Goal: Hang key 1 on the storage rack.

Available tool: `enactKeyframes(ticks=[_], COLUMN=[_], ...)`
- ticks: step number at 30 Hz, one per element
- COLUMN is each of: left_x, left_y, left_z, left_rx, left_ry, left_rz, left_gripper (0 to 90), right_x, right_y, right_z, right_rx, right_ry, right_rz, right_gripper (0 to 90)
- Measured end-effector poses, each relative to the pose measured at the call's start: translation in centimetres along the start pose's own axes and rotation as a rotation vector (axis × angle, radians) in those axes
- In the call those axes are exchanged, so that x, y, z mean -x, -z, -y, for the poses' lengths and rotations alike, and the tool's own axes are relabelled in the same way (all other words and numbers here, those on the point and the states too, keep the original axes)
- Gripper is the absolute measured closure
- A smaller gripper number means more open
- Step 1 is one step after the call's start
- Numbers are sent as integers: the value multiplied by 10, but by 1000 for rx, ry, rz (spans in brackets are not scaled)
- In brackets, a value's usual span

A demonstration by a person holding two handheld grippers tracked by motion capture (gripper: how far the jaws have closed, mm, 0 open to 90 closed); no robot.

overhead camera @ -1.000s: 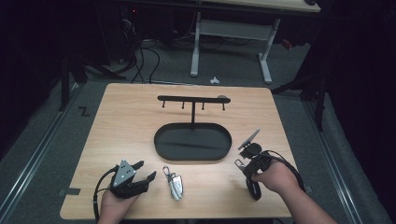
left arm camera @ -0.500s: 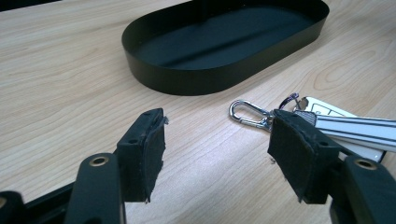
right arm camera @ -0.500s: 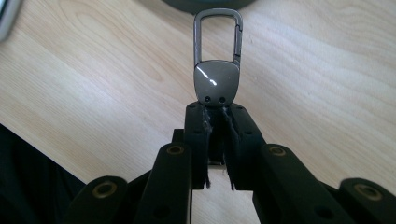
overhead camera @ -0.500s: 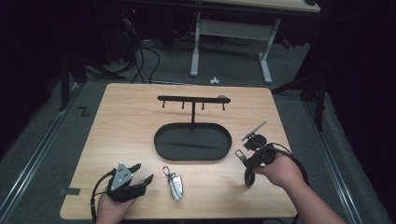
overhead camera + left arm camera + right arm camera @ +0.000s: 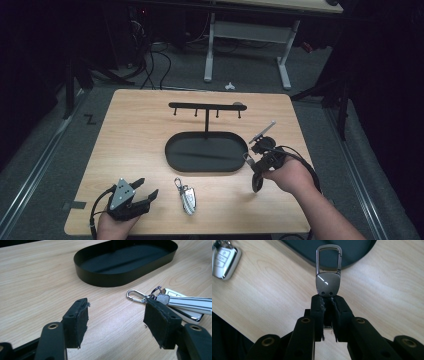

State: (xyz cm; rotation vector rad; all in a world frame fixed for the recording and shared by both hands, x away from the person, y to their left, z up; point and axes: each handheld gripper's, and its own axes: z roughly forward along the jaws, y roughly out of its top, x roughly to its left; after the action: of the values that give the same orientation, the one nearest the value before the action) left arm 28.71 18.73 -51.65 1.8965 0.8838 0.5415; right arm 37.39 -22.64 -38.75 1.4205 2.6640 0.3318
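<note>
My right claw is clamped tight on a metal carabiner clip, lifted off the counter near its right edge, just beside the black oval tray. My left claw gapes wide, holding nothing, by the car key near the front edge.

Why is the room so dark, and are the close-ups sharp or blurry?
High view: the table is lit, the surroundings nearly black. Left gripper view: tray sharp, near jaws soft. Right gripper view: a glare spot on the clip, the key fob slightly blurred.
</note>
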Motion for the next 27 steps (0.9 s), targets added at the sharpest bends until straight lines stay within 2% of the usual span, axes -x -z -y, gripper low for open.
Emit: enactKeyframes(ticks=[11,14,27], left_x=[1,1,2], left_y=[-1,-2,-4], left_z=[-1,-2,-1], left_rx=[-7,-8,-16], left_ry=[-7,-9,-15], left_rz=[4,8,16], left_gripper=[369,369,374], right_x=[-7,-8,-5], right_y=[10,11,14], right_z=[-20,-23,-28], right_rx=[28,36,33], right_ry=[12,22,12], right_rz=[9,11,12], right_gripper=[805,805,805])
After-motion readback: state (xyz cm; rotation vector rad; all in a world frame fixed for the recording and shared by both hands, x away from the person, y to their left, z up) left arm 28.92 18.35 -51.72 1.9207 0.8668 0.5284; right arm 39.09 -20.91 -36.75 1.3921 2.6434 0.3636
